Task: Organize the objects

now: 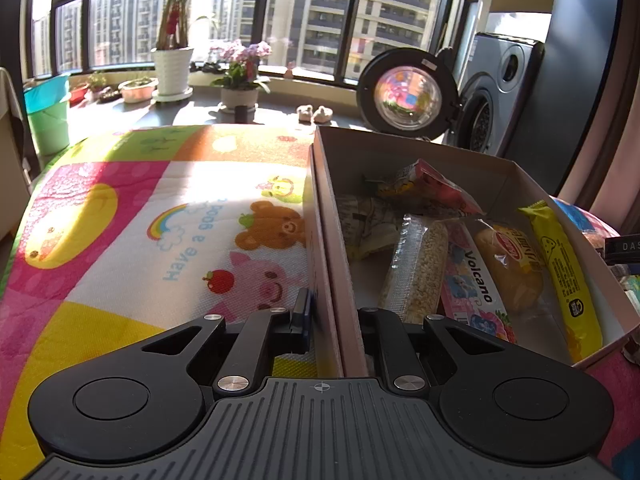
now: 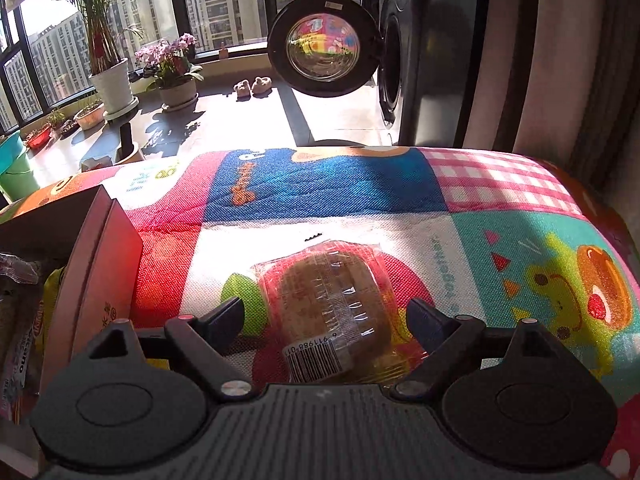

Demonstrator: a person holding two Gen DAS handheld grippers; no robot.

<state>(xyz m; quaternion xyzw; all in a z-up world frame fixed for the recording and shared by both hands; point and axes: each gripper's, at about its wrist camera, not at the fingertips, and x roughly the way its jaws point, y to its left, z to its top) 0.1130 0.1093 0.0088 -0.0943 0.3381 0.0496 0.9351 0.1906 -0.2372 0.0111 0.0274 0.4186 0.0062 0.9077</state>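
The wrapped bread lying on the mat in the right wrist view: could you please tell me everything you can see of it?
The wrapped bread is a brown, rounded bun sealed in a clear, crinkly plastic wrapper with red print and a white barcode label at its near end. It lies flat on the colourful play mat, to the right of the cardboard box, between the fingers of the open right tool, which do not press on it.

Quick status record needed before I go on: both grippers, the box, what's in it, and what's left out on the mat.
left gripper: shut on the cardboard box's near wall
right gripper: open, fingers either side of the wrapped bread, pads not touching it
cardboard box: open-topped, on the play mat
in box: yellow snack bar, wrapped bun, Volcano packet, rice cracker pack, other packets behind
outside box: wrapped bread, lying flat on the mat, right of the box
background: washing machine, door open
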